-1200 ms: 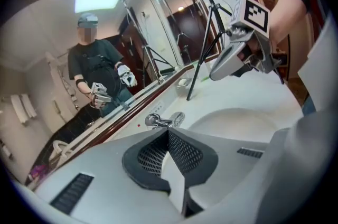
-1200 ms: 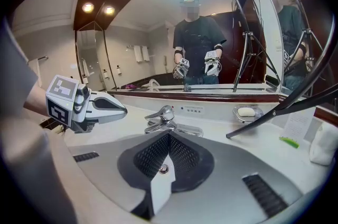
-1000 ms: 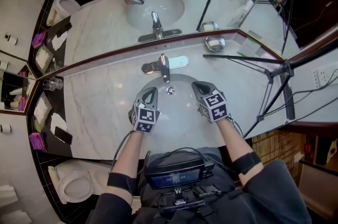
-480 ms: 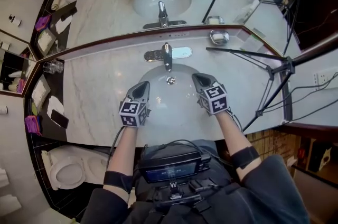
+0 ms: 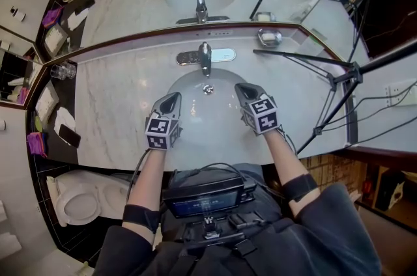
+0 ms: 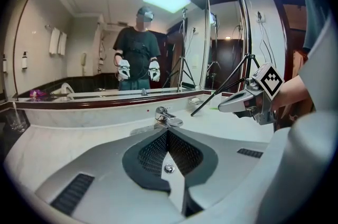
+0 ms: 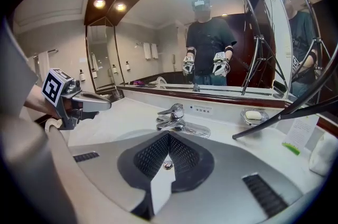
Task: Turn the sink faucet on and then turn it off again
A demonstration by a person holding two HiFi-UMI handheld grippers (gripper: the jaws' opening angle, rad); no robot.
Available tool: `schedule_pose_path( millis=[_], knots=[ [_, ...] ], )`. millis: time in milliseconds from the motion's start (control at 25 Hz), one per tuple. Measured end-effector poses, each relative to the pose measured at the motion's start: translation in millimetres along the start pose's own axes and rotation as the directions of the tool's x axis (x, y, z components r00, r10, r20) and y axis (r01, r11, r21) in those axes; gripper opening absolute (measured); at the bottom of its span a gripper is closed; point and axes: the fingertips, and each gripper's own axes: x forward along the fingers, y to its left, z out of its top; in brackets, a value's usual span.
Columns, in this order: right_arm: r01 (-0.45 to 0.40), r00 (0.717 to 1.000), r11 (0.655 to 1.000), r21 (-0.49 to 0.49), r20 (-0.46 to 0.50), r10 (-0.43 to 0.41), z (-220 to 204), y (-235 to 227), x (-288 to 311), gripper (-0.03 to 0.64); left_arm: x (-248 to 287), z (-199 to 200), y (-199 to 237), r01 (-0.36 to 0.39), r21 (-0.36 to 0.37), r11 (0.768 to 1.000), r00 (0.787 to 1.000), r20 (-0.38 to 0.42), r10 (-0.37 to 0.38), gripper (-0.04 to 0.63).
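The chrome single-lever faucet (image 5: 204, 55) stands at the back of the white sink basin (image 5: 225, 117); I see no water running from it. My left gripper (image 5: 172, 99) hovers over the basin's front left, shut and holding nothing, well short of the faucet (image 6: 166, 118). Over the front right my right gripper (image 5: 242, 90) is likewise shut and empty. In the left gripper view the jaws meet at the tip (image 6: 167, 134), with the right gripper (image 6: 248, 102) off to the side. The right gripper view shows its tips (image 7: 169, 136) closed below the faucet (image 7: 171, 116) and the left gripper (image 7: 87, 101) beside.
A soap dish (image 5: 269, 38) sits right of the faucet by the mirror. A black tripod (image 5: 329, 66) reaches across the right of the marble counter (image 5: 117, 105). A glass (image 5: 63, 71) stands at the far left. A toilet (image 5: 75, 203) is at the lower left.
My left gripper has drawn back from the faucet toward the left front of the basin and rolled. The right gripper has stayed put. The head view has shifted.
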Motion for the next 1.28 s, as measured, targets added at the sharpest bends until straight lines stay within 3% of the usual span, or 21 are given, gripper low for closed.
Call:
schedule_pose_path(
  millis=[280,480,640,840,920,1040,1280],
  knots=[
    [0.035,0.999,0.989,-0.142,-0.036,-0.041,-2.8,4.8,-0.3,0.020,-1.0,-0.3,1.1,-0.021,0.011,1.000,1.000,-0.005,0.021,0.000],
    [0.084,0.994,0.934,-0.346,-0.037,-0.103,3.9,1.4,11.5,0.056,0.1,1.2,7.2,-0.040,0.013,0.999,0.999,-0.010,0.040,0.000],
    [0.073,0.993,0.853,-0.516,-0.040,-0.109,8.7,5.0,30.1,0.169,1.8,6.7,13.4,-0.053,0.015,0.998,0.999,-0.001,0.053,0.000],
    [0.052,0.991,0.673,-0.738,-0.048,-0.128,16.8,13.4,55.6,0.233,5.0,5.4,15.9,-0.048,0.006,0.999,0.999,-0.012,0.048,0.000],
    [0.042,0.990,0.618,-0.785,-0.051,-0.132,19.7,15.2,67.2,0.249,6.3,5.9,17.0,-0.051,0.005,0.999,0.999,-0.014,0.051,0.000],
    [0.021,0.990,0.556,-0.831,-0.060,-0.128,25.0,18.9,85.1,0.250,8.9,7.8,17.9,-0.053,0.002,0.999,0.998,-0.016,0.053,0.000],
    [-0.009,0.991,0.472,-0.882,-0.070,-0.112,34.7,26.8,115.5,0.250,14.7,4.2,23.7,-0.068,-0.005,0.998,0.997,-0.021,0.068,0.000]
  ],
)
